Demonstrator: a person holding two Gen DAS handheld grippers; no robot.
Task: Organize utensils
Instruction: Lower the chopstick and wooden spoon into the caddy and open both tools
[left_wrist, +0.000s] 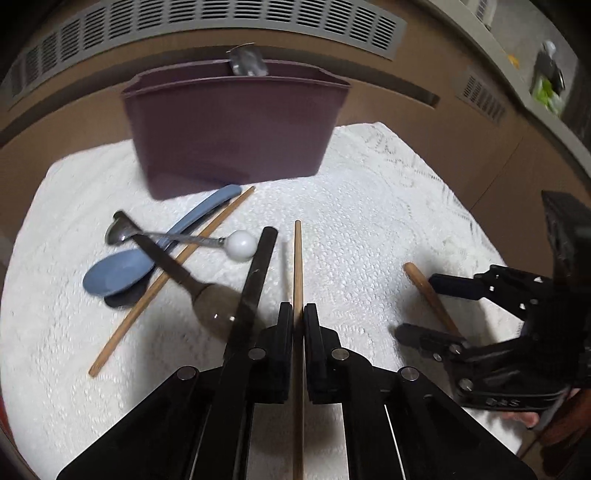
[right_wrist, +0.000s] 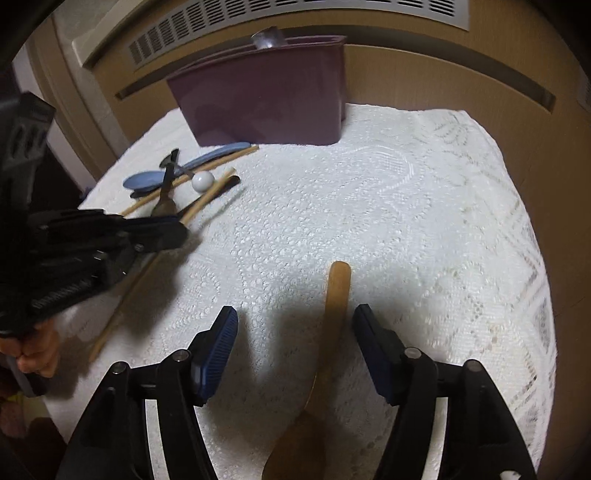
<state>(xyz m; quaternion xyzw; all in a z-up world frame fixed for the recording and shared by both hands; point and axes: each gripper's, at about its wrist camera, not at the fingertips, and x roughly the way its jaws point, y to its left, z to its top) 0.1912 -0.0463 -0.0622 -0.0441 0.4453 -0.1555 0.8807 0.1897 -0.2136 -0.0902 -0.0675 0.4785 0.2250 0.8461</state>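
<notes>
Wooden and thin, a chopstick (left_wrist: 297, 266) is clamped between the closed fingers of the left gripper (left_wrist: 298, 321), its tip aimed toward the maroon bin (left_wrist: 236, 136) at the far side of the lace-covered counter (left_wrist: 369, 206); held lengthwise like that, it looks ready to be dropped in upright. A black chopstick-like stick (left_wrist: 255, 284) runs alongside, but whether it is also gripped I cannot tell. One metal utensil (left_wrist: 247, 64) already stands in the bin. Just in front of the bin, toward its left end, the loose pile waits: blue spoon (left_wrist: 118, 273), white-knobbed metal spoon (left_wrist: 240, 245), dark spoon (left_wrist: 207, 299), another chopstick (left_wrist: 173, 277). Well clear of the bin to the right, the right gripper (right_wrist: 295, 339) has its fingers spread apart on either side of a wooden spoon (right_wrist: 332, 314), apparently lining up a grasp on its handle.
</notes>
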